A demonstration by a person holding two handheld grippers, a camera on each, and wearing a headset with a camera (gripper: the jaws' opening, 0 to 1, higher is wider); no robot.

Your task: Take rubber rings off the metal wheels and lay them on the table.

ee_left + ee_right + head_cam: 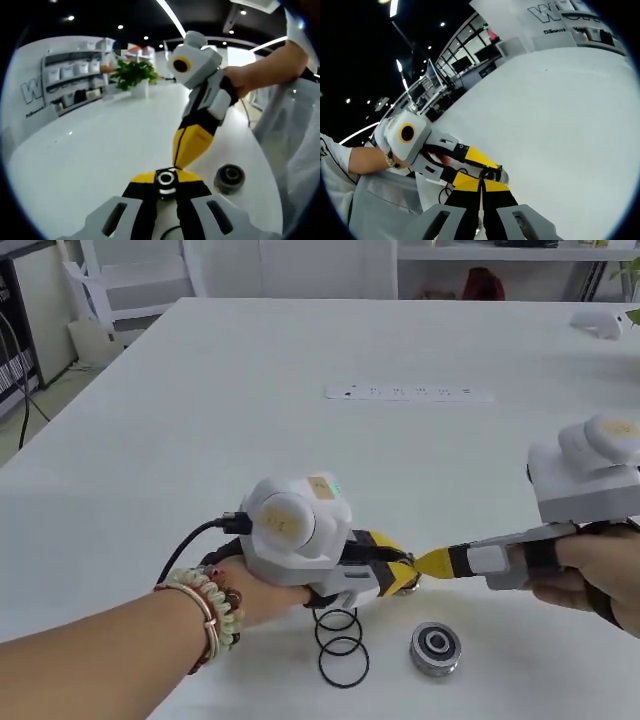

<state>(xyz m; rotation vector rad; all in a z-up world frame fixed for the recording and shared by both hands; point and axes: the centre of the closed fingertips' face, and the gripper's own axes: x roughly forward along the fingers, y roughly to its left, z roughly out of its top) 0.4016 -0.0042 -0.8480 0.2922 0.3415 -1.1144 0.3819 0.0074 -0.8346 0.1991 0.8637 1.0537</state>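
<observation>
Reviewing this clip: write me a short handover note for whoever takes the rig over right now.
Left tool: shut on a metal wheel.
Right tool: shut, tips at that wheel's rim; whether a ring is pinched, cannot tell.
Done: two rubber rings lie on the table beside a second wheel.
Left to do: pull the held wheel's ring, if one is on it, and lay it down.
</observation>
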